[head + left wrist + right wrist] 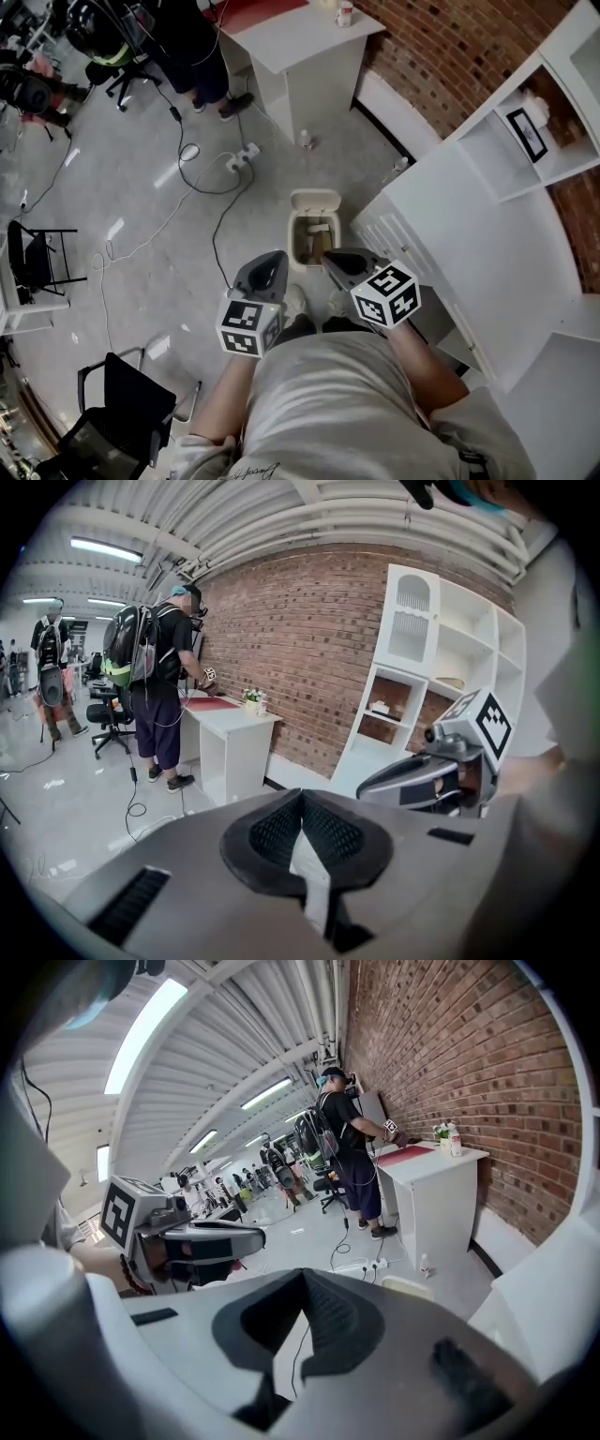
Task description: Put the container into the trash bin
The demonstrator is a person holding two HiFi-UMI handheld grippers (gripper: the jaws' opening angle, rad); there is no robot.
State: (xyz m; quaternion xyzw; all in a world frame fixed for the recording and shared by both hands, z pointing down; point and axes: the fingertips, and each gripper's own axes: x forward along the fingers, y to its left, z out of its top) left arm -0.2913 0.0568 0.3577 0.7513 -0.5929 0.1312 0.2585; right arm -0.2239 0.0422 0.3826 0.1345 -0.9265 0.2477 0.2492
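Trash bin (pixel 293 239): small cream-col. unit, rectangular w/ rounded corners, standing upright on the grey floor (pixel 159 159), just beside the base of the white cabinet (pixel 450 216). Lid (pixel 314 201) is hinged at the far side and swung fully open, inner face up. Opening faces upward; interior is dark. Container (pixel 322 244): brown-tan item lying inside the bin, in the right-hand part of the interior, below rim level. A paler patch sits beside it toward the far-left of the interior; what it is cannot be told. Container shape, markings and closure cannot be resolved at this res.
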